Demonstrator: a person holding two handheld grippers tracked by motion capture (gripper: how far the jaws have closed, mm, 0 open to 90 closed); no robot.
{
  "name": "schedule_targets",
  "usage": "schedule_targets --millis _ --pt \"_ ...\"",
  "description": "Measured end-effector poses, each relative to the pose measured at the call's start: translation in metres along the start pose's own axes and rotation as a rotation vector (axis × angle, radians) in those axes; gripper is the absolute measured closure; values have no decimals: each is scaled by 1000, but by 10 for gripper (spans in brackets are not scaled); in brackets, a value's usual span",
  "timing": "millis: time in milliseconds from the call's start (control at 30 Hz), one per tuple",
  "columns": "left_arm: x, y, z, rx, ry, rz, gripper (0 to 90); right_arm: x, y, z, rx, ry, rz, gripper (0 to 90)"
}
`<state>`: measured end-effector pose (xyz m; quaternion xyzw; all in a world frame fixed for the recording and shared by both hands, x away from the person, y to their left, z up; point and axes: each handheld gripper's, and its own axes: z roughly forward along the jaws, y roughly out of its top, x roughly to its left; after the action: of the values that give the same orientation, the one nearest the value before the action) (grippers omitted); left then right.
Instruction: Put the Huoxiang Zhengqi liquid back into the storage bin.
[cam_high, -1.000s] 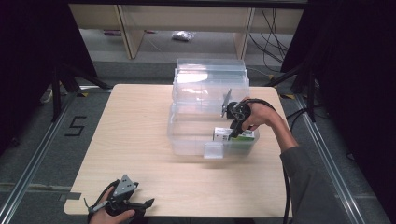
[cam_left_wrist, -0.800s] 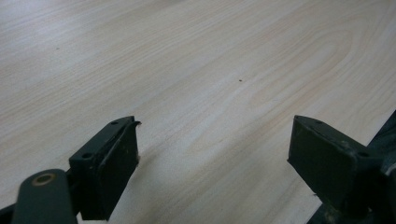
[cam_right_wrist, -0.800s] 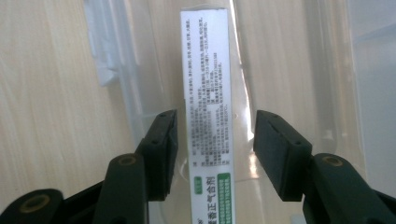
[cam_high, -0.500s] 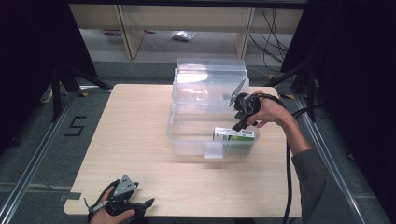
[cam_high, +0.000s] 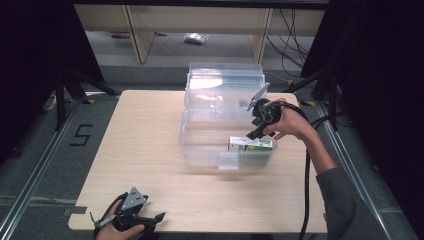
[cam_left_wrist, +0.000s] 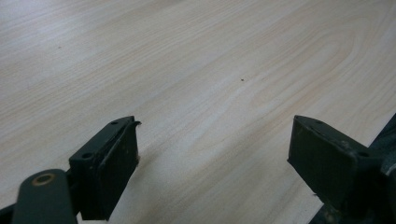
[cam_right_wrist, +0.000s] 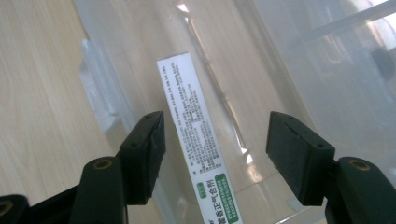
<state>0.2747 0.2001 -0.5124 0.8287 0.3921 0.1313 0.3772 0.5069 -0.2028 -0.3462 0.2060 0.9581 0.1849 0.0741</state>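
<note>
The right gripper (cam_high: 256, 131) has just been opening its jaws and has lifted; they stand apart, with nothing between them. The white-green carton (cam_high: 251, 144) now lies released in the clear plastic bin (cam_high: 200, 150), at its 4 o'clock corner. The left gripper (cam_high: 150, 220) rests open at the table's (cam_high: 150, 130) 7 o'clock edge.

A light wooden table (cam_high: 150, 150) carries a clear plastic bin (cam_high: 210, 145).

Even overhead light falls on the pale tabletop (cam_high: 150, 150), while the surroundings sink into deep black. White glare streaks the clear plastic bin (cam_high: 220, 90). Both close views are soft: the near jaws blur, and the box's print (cam_right_wrist: 196, 126) stays barely legible.
</note>
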Motion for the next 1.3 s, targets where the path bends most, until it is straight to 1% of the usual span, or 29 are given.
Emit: schedule_targets --millis 67,100,133,167,200,367,433,533,567,600,633,667,700,733,767,800,900,933,967,1000,1067,1100,1133,1167,1200,1233,1267,1300 --pt "0 0 0 -1 0 3 154 1 -2 -3 -21 -5 34 383" --pt "-1 0 1 -6 -6 -1 154 2 -2 -4 -23 -8 25 382" --pt "0 0 0 5 -1 6 154 3 -3 -5 -21 -11 30 382" --pt "0 0 0 -1 -1 2 154 3 -3 -7 -25 -14 28 381" --pt "0 0 0 -1 2 1 154 4 -4 -8 -30 -16 37 379" --pt "0 0 0 0 0 1 154 9 -5 -13 -51 -28 25 388" --pt "0 0 0 -1 -1 4 154 12 -6 -14 -54 -22 43 389" --pt "0 0 0 0 1 2 154 14 -7 -12 -57 -28 31 385" --pt "0 0 0 -1 1 -1 154 15 -8 -12 -64 -29 44 385" --pt "0 0 0 -1 0 2 154 14 -8 -12 -72 -28 46 383" --pt "0 0 0 0 -1 3 154 15 -9 -12 -70 -23 61 380" --pt "0 0 0 6 2 5 154 15 -10 -11 -65 -28 61 377" --pt "0 0 0 -1 1 0 154 15 -11 -11 -66 -37 63 373" --pt "0 0 0 -1 -3 -8 154 15 -12 -11 -74 -37 74 372" --pt "0 0 0 -4 7 -1 154 15 -13 -11 -85 -36 83 371" --pt "0 0 0 -2 7 1 154 16 -14 -12 -95 -34 97 369" --pt "0 0 0 3 8 -5 154 17 -16 -12 -105 -40 89 366" --pt "0 0 0 0 0 -8 154 19 -17 -12 -108 -39 103 363" --pt "1 0 0 -5 6 10 154 19 -20 -13 -127 -39 111 361" --pt "0 0 0 -4 9 -4 154 19 -21 -13 -137 -40 118 361" --pt "0 0 0 -4 12 -5 154 21 -25 -16 -163 -43 129 360" --pt "0 0 0 -4 12 -5 154 21 -25 -16 -163 -43 129 360" --pt "0 0 1 -4 10 -7 154 21 -28 -17 -198 -50 120 360" --pt "0 0 1 -2 8 2 154 23 -30 -18 -201 -59 136 359" --pt "0 0 1 -2 8 2 154 23 -30 -18 -201 -59 136 359" --pt "0 0 1 -1 7 -2 154 25 -34 -18 -235 -65 141 359" --pt "0 0 0 -3 7 -7 154 25 -35 -18 -243 -64 136 357" --pt "0 0 0 0 2 -2 154 28 -37 -20 -230 -54 166 355"
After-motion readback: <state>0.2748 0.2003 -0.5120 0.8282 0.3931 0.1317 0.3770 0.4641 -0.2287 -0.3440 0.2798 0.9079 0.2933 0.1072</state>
